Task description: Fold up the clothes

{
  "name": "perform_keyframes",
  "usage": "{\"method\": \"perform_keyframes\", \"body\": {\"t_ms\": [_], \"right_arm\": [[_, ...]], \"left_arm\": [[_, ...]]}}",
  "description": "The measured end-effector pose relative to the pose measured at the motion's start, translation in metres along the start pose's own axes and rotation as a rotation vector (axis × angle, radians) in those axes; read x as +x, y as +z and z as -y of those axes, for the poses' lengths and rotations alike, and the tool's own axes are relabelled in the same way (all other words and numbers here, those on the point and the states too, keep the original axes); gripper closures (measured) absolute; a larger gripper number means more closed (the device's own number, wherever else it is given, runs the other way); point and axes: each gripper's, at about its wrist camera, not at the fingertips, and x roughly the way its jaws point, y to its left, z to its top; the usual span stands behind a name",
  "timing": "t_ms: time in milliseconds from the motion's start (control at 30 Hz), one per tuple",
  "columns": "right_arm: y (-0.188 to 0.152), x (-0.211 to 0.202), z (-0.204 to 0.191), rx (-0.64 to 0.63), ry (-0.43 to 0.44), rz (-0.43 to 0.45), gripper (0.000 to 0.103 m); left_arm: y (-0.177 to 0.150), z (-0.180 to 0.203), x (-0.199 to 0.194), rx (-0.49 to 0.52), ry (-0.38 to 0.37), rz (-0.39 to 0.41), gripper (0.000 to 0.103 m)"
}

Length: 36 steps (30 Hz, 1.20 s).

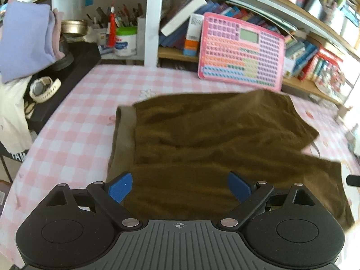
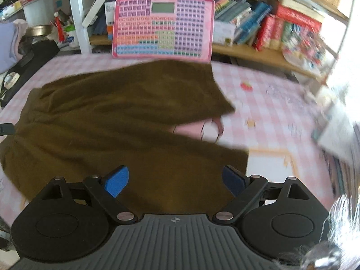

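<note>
Olive-brown shorts (image 1: 213,139) lie spread on the pink checked tablecloth (image 1: 74,121), waistband to the left and legs to the right. My left gripper (image 1: 180,185) is open above the near edge of the shorts by the waistband, its blue pads wide apart. In the right wrist view the shorts (image 2: 126,121) fill the left and middle of the table (image 2: 270,112). My right gripper (image 2: 175,180) is open above the near leg's hem end, holding nothing.
A pink periodic-table board (image 1: 240,49) leans against the shelf of books at the back. A black box with a white watch (image 1: 43,88) sits at the left, with folded lilac clothes (image 1: 24,40) behind. Papers lie at the right edge (image 2: 333,130).
</note>
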Motion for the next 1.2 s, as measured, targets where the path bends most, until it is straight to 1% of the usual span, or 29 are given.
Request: {"method": "perform_keyframes", "body": {"t_ms": [200, 267, 500, 567, 667, 733, 833, 867, 933, 1033, 1100, 1200], "right_arm": [[0.061, 0.039, 0.044, -0.102, 0.068, 0.028, 0.013], [0.08, 0.055, 0.056, -0.143, 0.094, 0.032, 0.013], [0.144, 0.11, 0.091, -0.291, 0.185, 0.039, 0.013], [0.157, 0.128, 0.095, -0.337, 0.214, 0.034, 0.013], [0.173, 0.149, 0.1, -0.373, 0.258, 0.023, 0.013], [0.183, 0.163, 0.106, -0.375, 0.281, 0.011, 0.015], [0.193, 0.181, 0.114, -0.36, 0.287, -0.002, 0.017], [0.194, 0.188, 0.116, -0.357, 0.292, -0.011, 0.018], [0.198, 0.201, 0.12, -0.349, 0.302, -0.031, 0.031], [0.202, 0.219, 0.125, -0.34, 0.316, -0.057, 0.044], [0.206, 0.23, 0.125, -0.339, 0.318, -0.064, 0.046], [0.211, 0.244, 0.126, -0.328, 0.31, -0.063, 0.047]], "left_arm": [[0.036, 0.014, 0.015, -0.01, 0.089, 0.045, 0.009], [0.046, 0.017, 0.019, -0.004, 0.096, 0.07, 0.009], [0.08, 0.023, 0.046, 0.102, 0.171, 0.097, 0.009], [0.087, 0.021, 0.057, 0.115, 0.178, 0.093, 0.009], [0.093, 0.015, 0.071, 0.117, 0.15, 0.079, 0.009], [0.097, 0.013, 0.08, 0.128, 0.143, 0.07, 0.009], [0.099, 0.011, 0.091, 0.145, 0.165, 0.056, 0.009], [0.099, 0.01, 0.094, 0.149, 0.17, 0.047, 0.009], [0.1, 0.008, 0.102, 0.157, 0.18, 0.029, 0.009], [0.101, 0.005, 0.113, 0.168, 0.195, 0.001, 0.01], [0.102, 0.003, 0.121, 0.175, 0.205, -0.017, 0.01], [0.104, -0.001, 0.131, 0.182, 0.224, -0.037, 0.01]]}}
